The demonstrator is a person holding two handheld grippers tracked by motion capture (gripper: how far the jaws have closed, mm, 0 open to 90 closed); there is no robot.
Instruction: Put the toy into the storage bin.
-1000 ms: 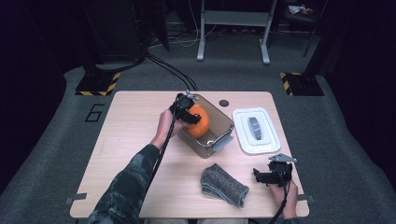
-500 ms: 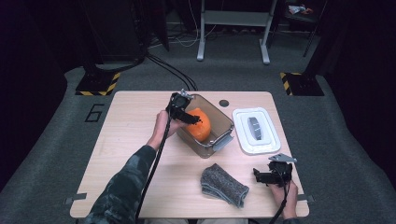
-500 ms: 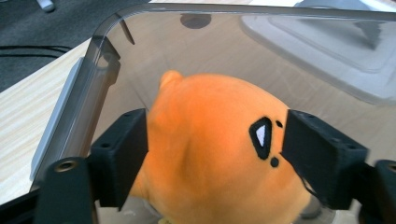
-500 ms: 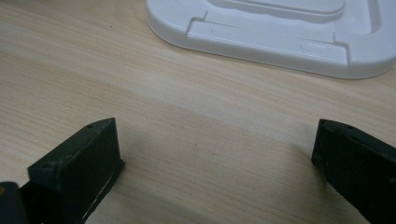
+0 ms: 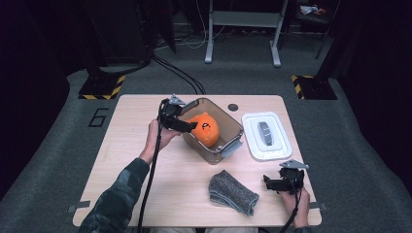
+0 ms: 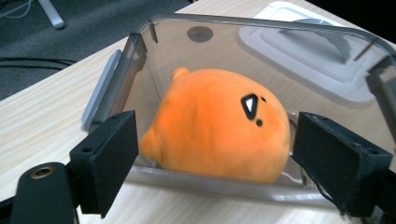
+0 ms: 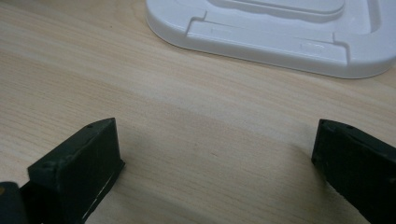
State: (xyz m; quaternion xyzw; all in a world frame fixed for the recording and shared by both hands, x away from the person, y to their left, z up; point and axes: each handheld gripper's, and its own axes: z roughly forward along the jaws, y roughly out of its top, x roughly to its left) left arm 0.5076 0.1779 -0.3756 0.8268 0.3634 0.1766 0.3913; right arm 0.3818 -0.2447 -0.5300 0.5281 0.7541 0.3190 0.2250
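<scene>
An orange plush toy (image 5: 206, 129) (image 6: 219, 135) with a small black face mark lies inside a clear plastic container (image 5: 232, 127) (image 6: 140, 46) at mid table. My left gripper (image 5: 188, 126) (image 6: 215, 154) hovers at the container's left wall. Its jaws have just been opening and now stand wide, with no pad touching the plush, which lies beyond them in the box. My right gripper (image 5: 271, 183) (image 7: 215, 154) rests low over bare wood near the front right, open, nothing between its jaws.
The container's white lid (image 5: 266, 136) (image 6: 317, 56) (image 7: 280, 32) lies flat to the right of the box. A folded grey cloth (image 5: 232, 192) sits at the front of the wooden table (image 5: 131, 165). A small dark disc (image 5: 233, 107) (image 6: 200, 33) lies behind the container.
My left gripper has drawn back to the left out of the container, and its jaws have opened. The plush stays in the box. The right gripper has not moved.
</scene>
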